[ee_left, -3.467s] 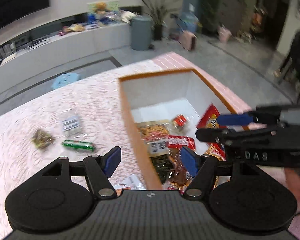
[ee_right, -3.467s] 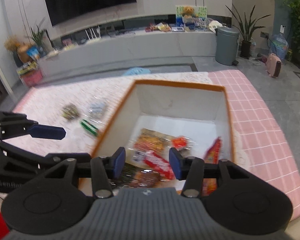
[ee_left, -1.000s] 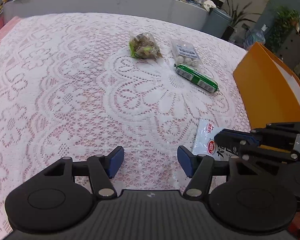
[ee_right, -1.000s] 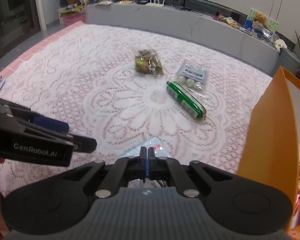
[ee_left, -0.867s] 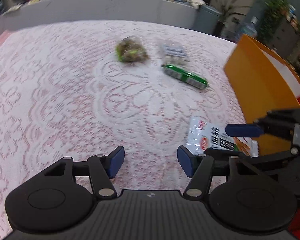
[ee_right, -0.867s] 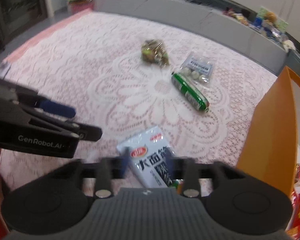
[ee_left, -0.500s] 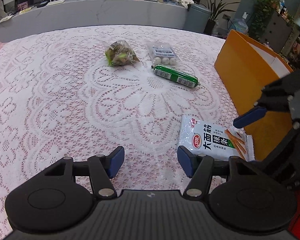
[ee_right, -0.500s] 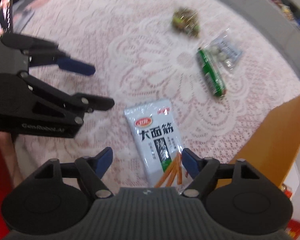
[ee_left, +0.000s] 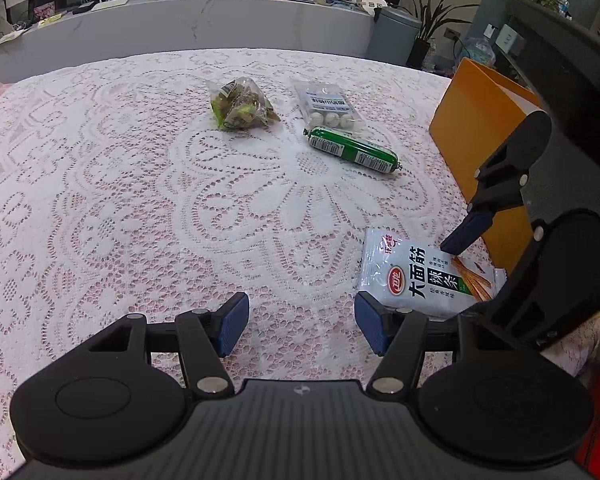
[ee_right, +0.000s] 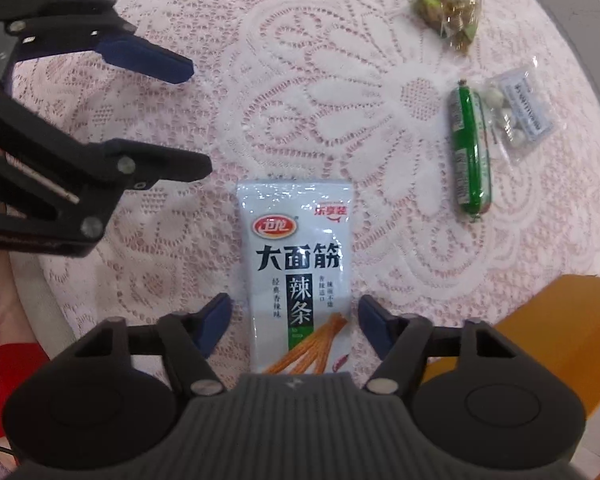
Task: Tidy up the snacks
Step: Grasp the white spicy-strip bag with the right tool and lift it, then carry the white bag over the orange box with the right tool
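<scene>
Your right tool [ee_right: 294,326] pointed straight down over the white pouch [ee_right: 300,268]; its jaws, which had just been closing a little, stood apart on both sides of the pouch's near end and did not press it. Your left tool [ee_left: 300,322] was half open and held nothing. The pouch lay flat on the lace worktop [ee_left: 120,200], just beside the orange box [ee_left: 480,136]. It looked light, soft and slippery, so I judged an edge or the sealed end the best place to grip. In the right view, its long axis ran near to far, top end far.
</scene>
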